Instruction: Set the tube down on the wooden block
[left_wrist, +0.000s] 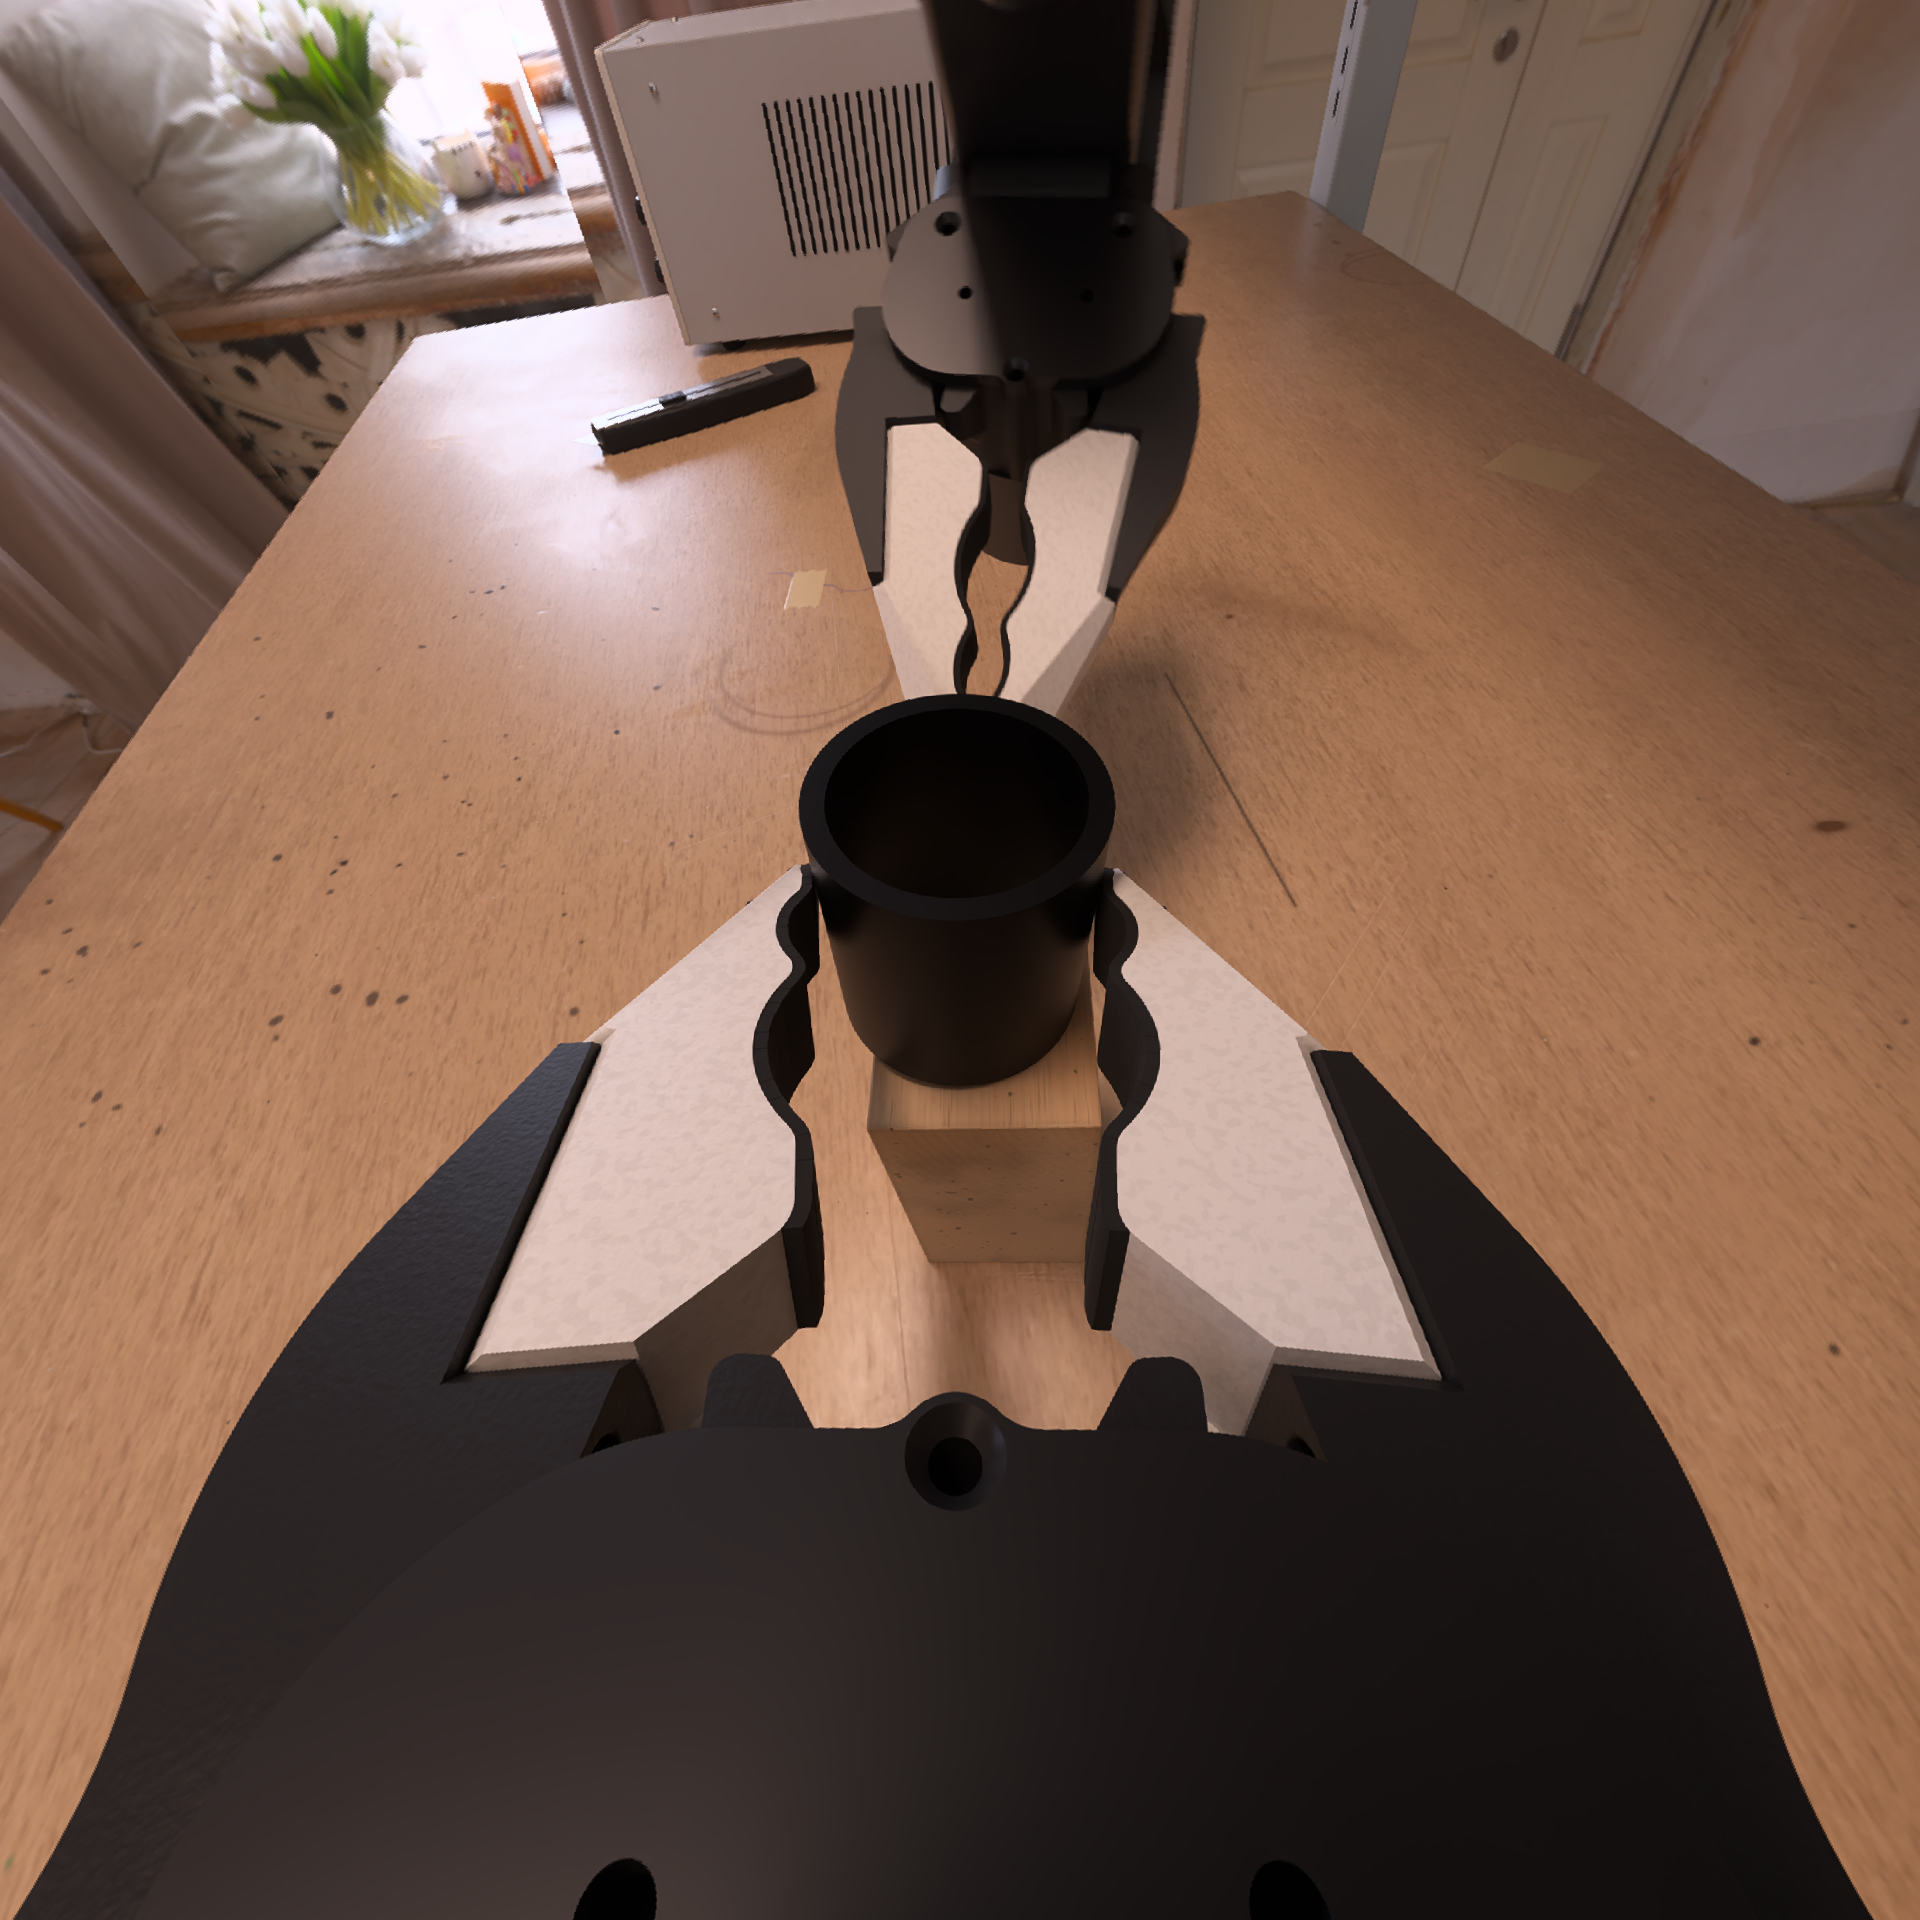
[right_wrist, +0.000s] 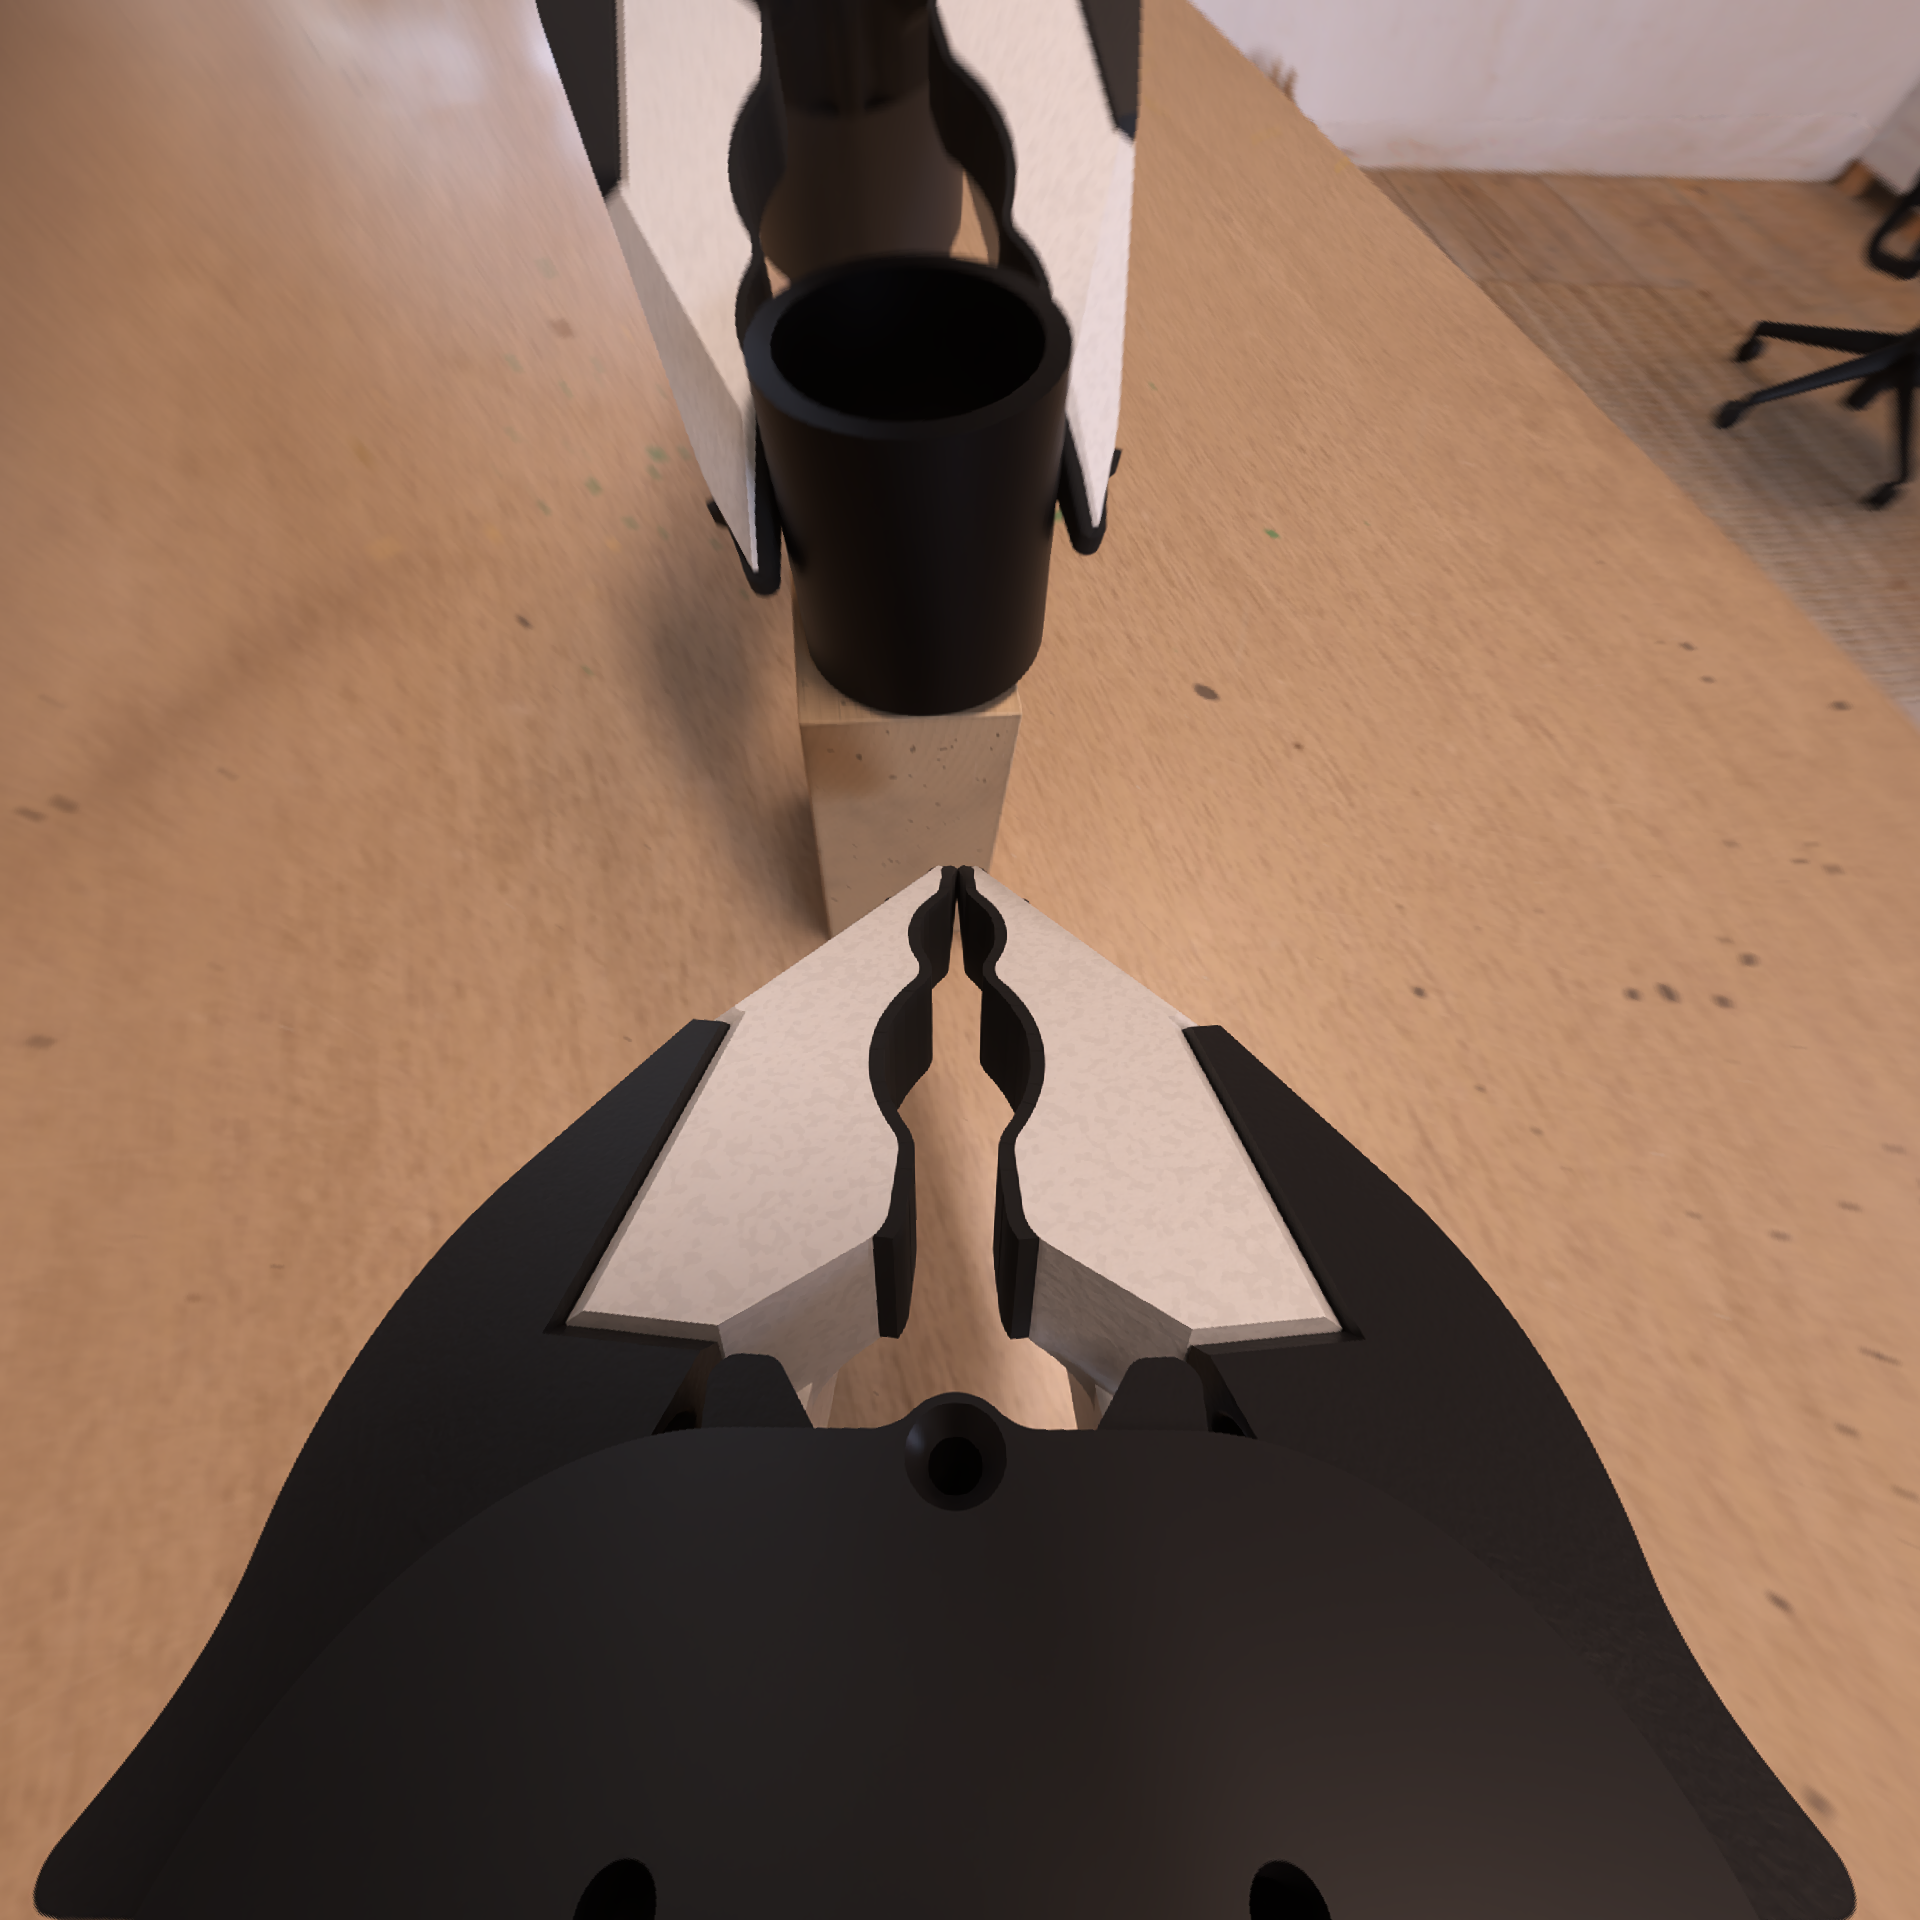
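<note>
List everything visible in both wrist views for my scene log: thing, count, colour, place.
tube: 1, black, upright on the wooden block, open end up
wooden block: 1, pale wood, standing on the table under the tube
table: 1, light brown, speckled, under everything
flat bar-shaped tool: 1, black, far left part of the table
vented box: 1, white, far edge of the table
vase of flowers: 1, white blooms in clear glass, on a ledge beyond the table
office chair base: 1, black, on the floor to the right
left gripper: 1, black with white fingers, at both sides of the tube
right gripper: 1, same colours, shut, empty, facing the block
</note>
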